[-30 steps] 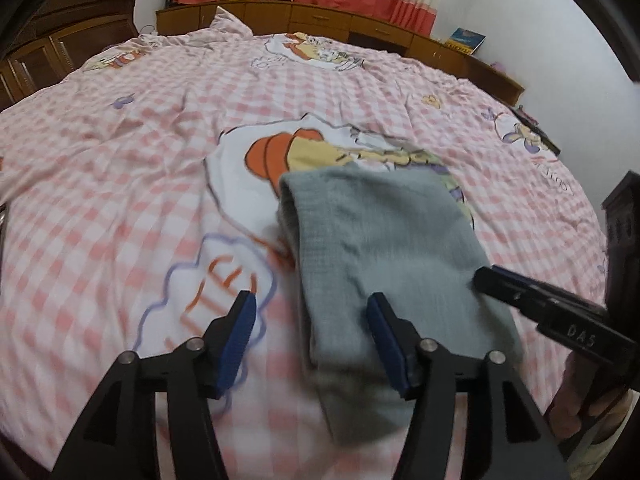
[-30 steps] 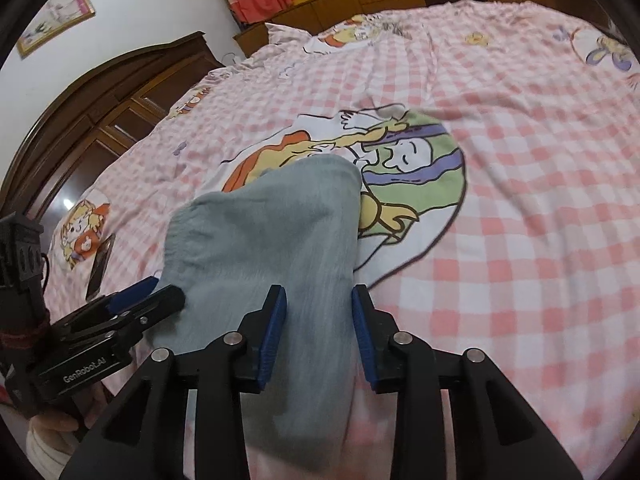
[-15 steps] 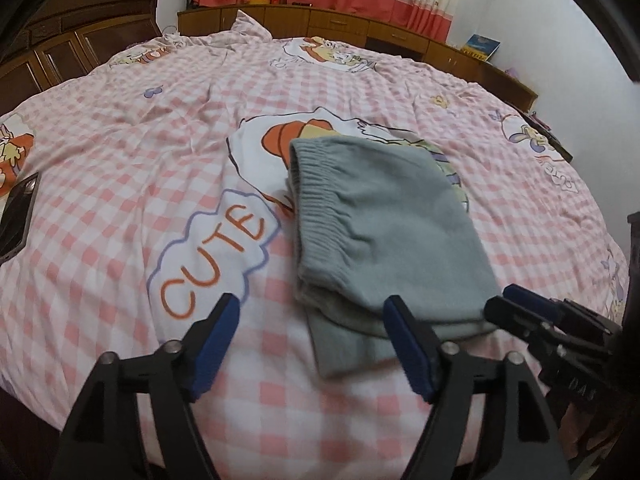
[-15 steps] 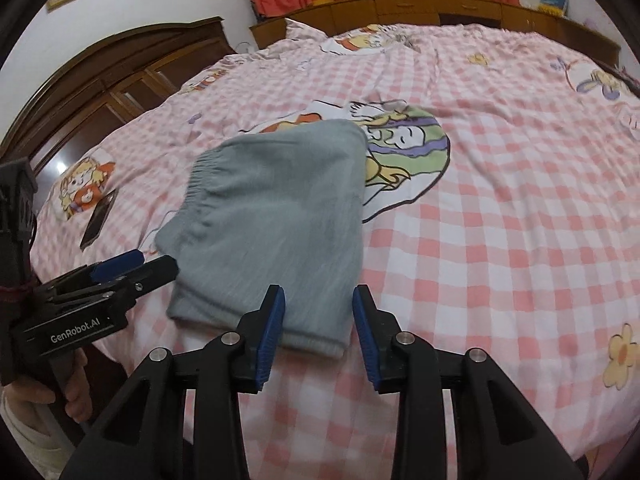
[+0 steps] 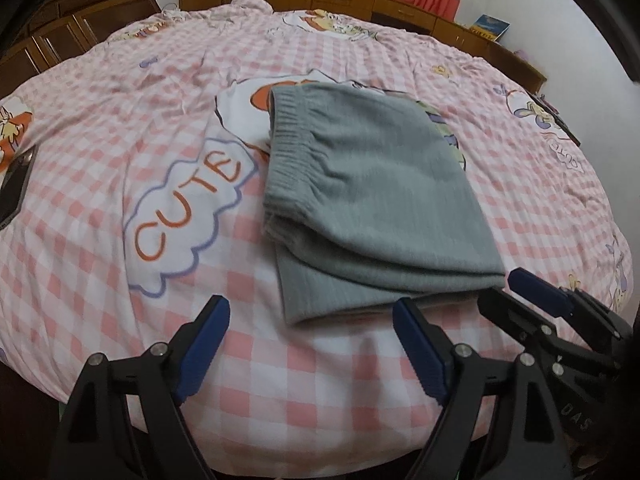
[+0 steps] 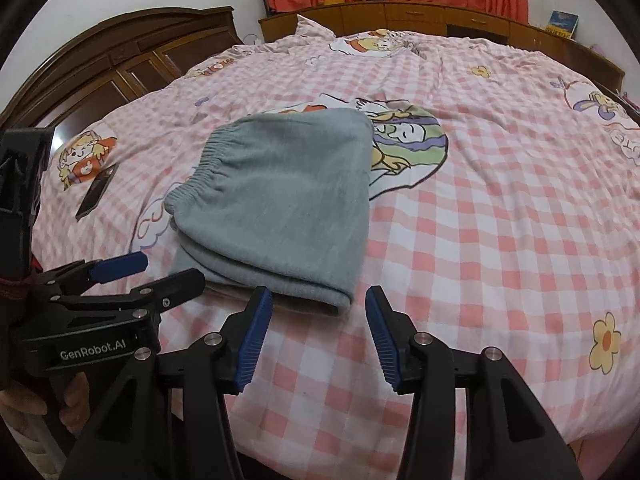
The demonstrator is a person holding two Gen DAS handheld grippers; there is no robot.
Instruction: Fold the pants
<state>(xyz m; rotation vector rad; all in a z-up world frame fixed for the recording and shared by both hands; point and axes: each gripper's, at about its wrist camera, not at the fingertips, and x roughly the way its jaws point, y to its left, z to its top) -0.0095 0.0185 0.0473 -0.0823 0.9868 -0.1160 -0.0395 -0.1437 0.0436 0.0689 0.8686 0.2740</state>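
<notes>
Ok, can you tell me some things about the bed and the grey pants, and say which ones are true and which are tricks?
1. The grey pants lie folded on the bed. True.
2. The right tool is pinching the pants. False: nothing is between its opening jaws.
3. A phone lies on the pink checked bedspread. True.
4. The pants' stretchy waistband is hidden underneath. False: it shows on top.
5. The left tool holds the pants. False: it holds nothing, jaws opening.
</notes>
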